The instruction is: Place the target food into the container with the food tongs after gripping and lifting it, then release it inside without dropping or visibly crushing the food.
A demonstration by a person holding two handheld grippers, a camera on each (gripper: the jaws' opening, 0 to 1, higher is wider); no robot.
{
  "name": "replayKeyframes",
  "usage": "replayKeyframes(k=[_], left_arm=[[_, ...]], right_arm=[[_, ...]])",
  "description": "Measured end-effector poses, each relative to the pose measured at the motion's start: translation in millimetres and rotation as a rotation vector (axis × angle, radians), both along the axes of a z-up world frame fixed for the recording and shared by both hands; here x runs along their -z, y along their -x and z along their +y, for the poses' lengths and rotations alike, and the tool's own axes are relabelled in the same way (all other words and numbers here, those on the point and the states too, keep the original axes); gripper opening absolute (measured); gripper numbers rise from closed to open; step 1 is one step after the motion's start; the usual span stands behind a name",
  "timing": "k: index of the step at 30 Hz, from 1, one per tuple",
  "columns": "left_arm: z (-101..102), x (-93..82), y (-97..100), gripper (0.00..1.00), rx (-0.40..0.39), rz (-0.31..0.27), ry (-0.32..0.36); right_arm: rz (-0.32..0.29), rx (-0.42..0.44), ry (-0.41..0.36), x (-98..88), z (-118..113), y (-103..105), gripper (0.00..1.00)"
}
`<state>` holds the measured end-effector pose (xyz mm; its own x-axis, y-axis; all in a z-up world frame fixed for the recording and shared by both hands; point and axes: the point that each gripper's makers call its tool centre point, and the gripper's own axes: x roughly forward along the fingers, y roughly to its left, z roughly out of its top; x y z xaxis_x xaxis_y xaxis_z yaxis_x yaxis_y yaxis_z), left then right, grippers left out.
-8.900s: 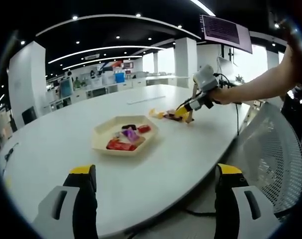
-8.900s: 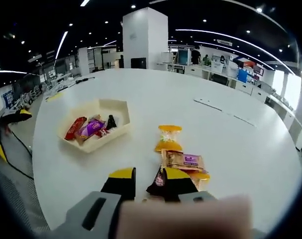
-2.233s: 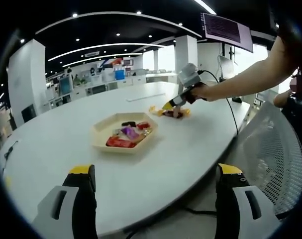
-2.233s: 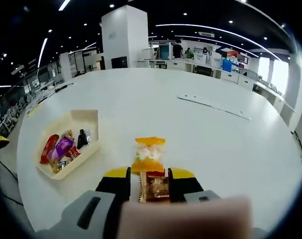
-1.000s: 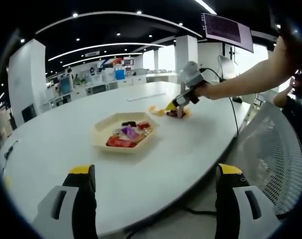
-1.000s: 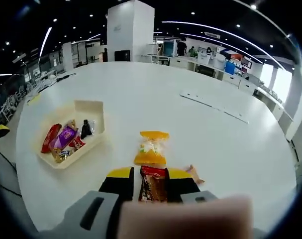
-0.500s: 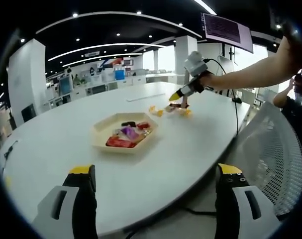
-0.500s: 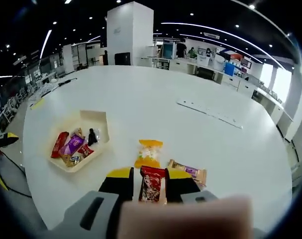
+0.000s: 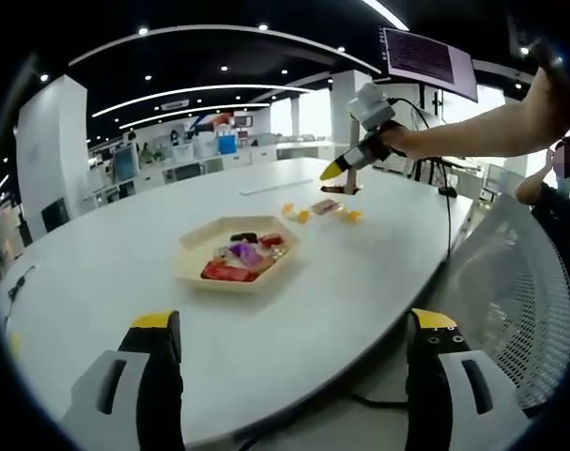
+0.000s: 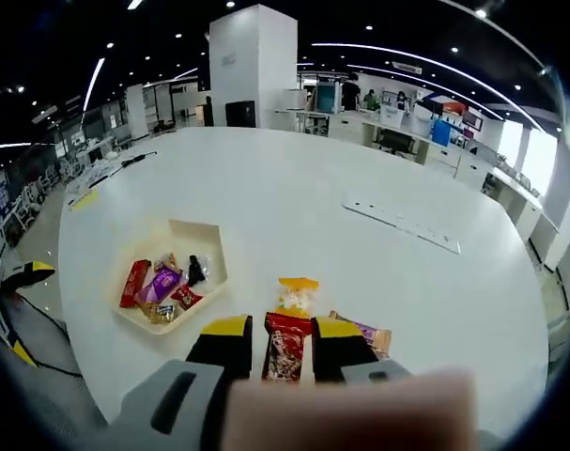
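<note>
Between the yellow-tipped jaws of the right gripper [image 10: 277,336], a red snack packet [image 10: 285,346] is being clamped upright, lifted clear of the white table [image 10: 294,188]. Seen from the left gripper view, that same gripper [image 9: 346,171] is hovering in the air above the loose snacks, with the packet [image 9: 342,190] hanging under its tips. Below it on the table, an orange-ended candy bag [image 10: 296,294] and a tan wafer packet [image 10: 363,334] are lying side by side. Well to their left, the cream hexagonal tray [image 10: 196,234] is sitting with several wrapped snacks already inside it. Low in its own view, the left gripper [image 9: 294,376] is standing with its jaws wide apart and holding nothing, off the table's near edge beside a mesh chair [image 9: 519,291]
</note>
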<state>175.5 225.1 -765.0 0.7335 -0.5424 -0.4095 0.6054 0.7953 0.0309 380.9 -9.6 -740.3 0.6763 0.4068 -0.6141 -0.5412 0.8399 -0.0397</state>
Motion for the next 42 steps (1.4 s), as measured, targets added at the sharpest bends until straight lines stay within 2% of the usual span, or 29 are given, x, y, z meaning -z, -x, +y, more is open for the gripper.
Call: replayKeyframes(k=[15, 26, 33, 42], left_arm=[[-0.3, -1.3, 0.2, 0.96, 0.001, -0.008, 0.006], [-0.4, -1.9, 0.5, 0.96, -0.001, -0.012, 0.010], [-0.1, -2.7, 0.7, 0.96, -0.003, -0.015, 0.014], [-1.3, -3.7, 1.7, 0.96, 0.002, -0.016, 0.025]], right_arm=[[-0.006, -0.025, -0.015, -30.9, 14.5, 4.1, 0.24], [-0.002, -0.047, -0.022, -41.9, 32.0, 7.0, 0.24], [0.003, -0.086, -0.031, -41.4, 61.3, 5.2, 0.24], [0.011, -0.173, -0.062, -41.9, 121.1, 2.0, 0.24]])
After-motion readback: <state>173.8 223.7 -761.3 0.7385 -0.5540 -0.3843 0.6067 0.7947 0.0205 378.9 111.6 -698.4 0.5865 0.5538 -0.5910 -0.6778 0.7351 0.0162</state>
